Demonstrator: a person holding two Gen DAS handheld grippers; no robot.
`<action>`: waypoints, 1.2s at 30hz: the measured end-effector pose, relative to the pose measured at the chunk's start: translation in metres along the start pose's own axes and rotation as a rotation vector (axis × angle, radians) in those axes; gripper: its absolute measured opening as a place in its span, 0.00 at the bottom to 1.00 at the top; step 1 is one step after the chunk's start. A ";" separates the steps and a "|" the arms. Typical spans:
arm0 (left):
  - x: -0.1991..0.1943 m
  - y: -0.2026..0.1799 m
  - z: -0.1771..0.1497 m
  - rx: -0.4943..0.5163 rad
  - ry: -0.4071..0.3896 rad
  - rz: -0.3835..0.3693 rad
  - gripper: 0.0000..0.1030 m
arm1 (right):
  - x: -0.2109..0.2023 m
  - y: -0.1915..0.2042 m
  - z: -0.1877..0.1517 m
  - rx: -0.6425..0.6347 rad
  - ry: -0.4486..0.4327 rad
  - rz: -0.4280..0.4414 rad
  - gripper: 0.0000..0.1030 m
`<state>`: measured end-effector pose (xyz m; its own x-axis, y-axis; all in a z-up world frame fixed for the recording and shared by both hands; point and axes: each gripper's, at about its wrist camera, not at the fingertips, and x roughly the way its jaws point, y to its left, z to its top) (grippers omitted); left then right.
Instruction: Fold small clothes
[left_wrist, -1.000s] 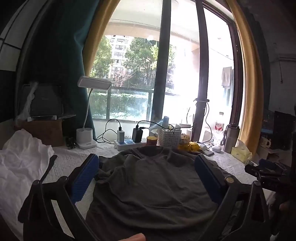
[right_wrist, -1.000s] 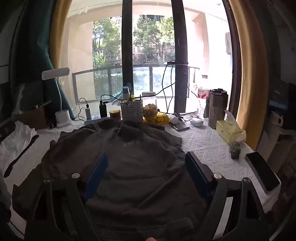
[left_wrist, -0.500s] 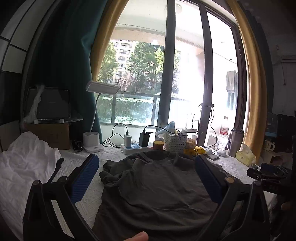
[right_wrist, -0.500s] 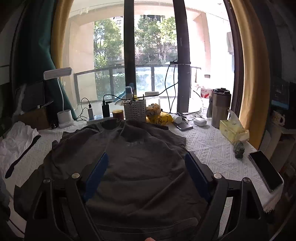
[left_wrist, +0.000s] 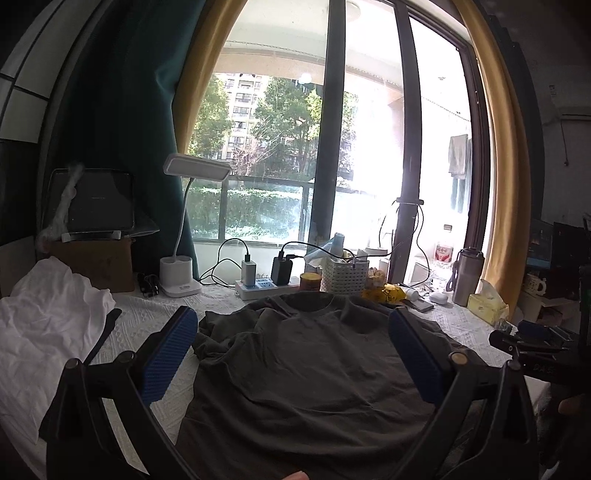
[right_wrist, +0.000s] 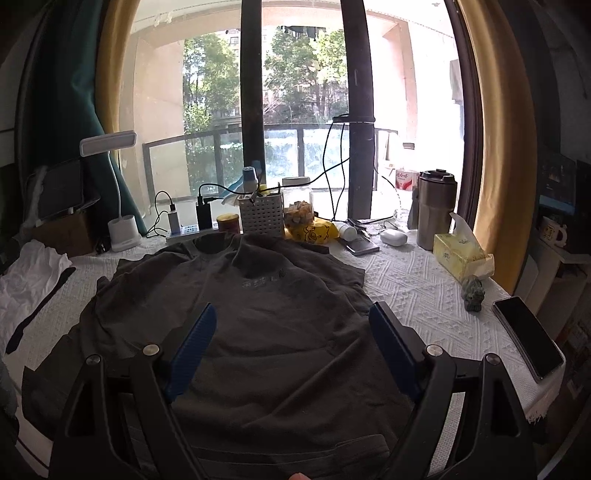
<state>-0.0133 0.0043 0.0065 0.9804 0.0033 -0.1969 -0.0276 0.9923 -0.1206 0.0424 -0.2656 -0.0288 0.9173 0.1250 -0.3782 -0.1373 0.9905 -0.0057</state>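
Observation:
A dark grey T-shirt lies spread flat on the white textured tablecloth, collar toward the window; its left sleeve is bunched. It also shows in the right wrist view, with small print on the chest. My left gripper is open and empty, held above the shirt's lower half. My right gripper is open and empty, also above the shirt's lower half. The right gripper's tip shows at the right edge of the left wrist view.
A white garment lies crumpled at the left. Along the window stand a desk lamp, power strip, white basket, steel tumbler and tissue box. A phone lies near the right edge.
Both grippers have tilted up and drawn back a little, so more of the window shows and the shirt sits lower in view. Both stay open; the shirt has not moved.

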 end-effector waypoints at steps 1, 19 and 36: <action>0.001 -0.001 0.000 -0.001 0.000 -0.001 0.99 | 0.001 0.001 0.000 0.001 0.003 0.000 0.85; -0.001 0.008 -0.005 -0.017 0.002 0.014 0.99 | 0.002 0.008 -0.003 -0.011 0.004 0.003 0.85; -0.002 0.007 -0.008 -0.006 0.007 -0.015 0.99 | -0.003 0.004 0.000 -0.012 -0.012 -0.009 0.85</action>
<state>-0.0169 0.0103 -0.0017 0.9794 -0.0128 -0.2016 -0.0136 0.9915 -0.1294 0.0386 -0.2620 -0.0276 0.9229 0.1164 -0.3669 -0.1330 0.9909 -0.0202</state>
